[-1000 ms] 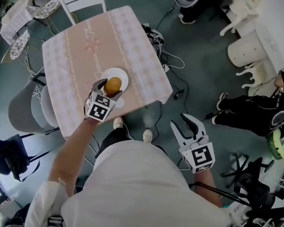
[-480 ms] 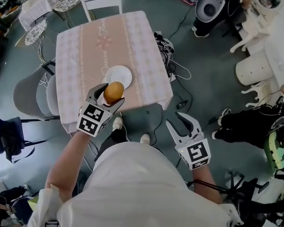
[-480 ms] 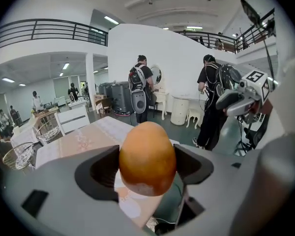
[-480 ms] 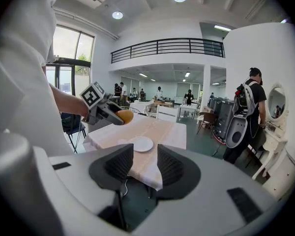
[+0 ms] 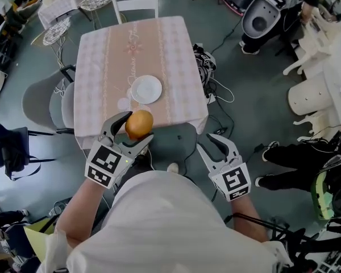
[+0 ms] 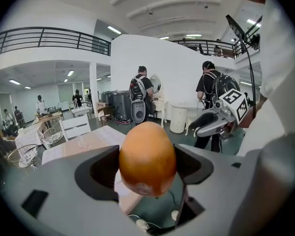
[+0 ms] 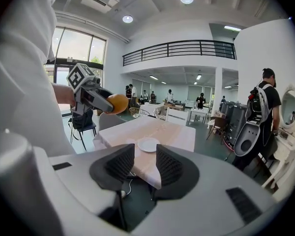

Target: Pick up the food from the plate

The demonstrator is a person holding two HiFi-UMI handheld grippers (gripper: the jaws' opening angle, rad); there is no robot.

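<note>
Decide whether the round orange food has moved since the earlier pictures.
Yes. In the left gripper, the round orange food has come off the round white plate, toward the person.

Wearer: white shirt (image 5: 159, 220), apparently short-sleeved. Both left gripper (image 5: 137, 125) and right gripper (image 5: 204, 140): grey bodies, dark-lined jaws, white cubes (image 5: 105, 166) with black square markers.

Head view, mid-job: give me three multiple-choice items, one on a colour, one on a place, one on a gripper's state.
1. What colour is the plate? A white B blue C black
2. Where is the orange food? A on the plate B between the fingers of the left gripper C on the floor
3. The right gripper is: A shut on the food B open and empty C shut on the plate

Answers: 1 A, it shows plain white. 2 B, the fingers clamp it, clear of the plate. 3 B, its fingers, just closing slightly, stand apart with nothing between.
</note>
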